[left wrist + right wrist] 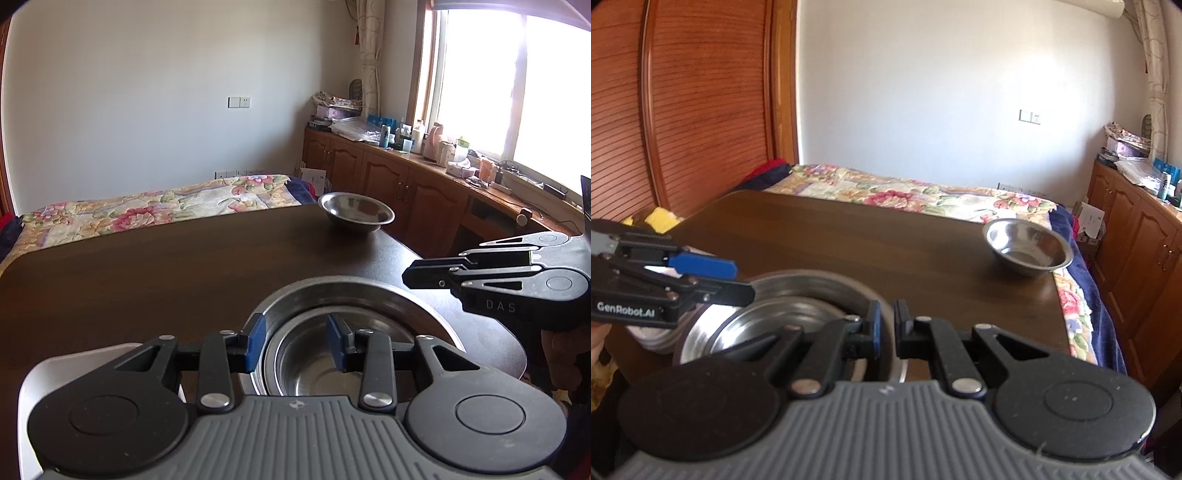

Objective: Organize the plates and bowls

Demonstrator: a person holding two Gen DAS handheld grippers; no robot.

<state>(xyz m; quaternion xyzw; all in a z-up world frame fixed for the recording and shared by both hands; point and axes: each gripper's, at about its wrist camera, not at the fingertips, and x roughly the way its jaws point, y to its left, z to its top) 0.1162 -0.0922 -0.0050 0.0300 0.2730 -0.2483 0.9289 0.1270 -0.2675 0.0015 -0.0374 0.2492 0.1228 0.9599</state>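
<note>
A large steel bowl (351, 286) sits near the table's front edge with a smaller steel bowl (314, 373) nested inside it. My left gripper (295, 343) is open and straddles the stack's left rim, one blue pad outside and one inside. In the right wrist view, my right gripper (887, 328) is closed to a narrow gap on the large bowl's (812, 280) right rim. The inner bowl (768, 314) and the left gripper (742, 280) show at its left. A third steel bowl (356, 210) (1028, 251) stands alone at the far right corner.
The dark wooden table (147, 277) (849, 240) stretches ahead. A white dish (74, 362) (652, 341) lies at the front left, under the left gripper. A bed with a floral cover (147, 210) lies beyond the table; wooden cabinets (388, 177) line the right wall.
</note>
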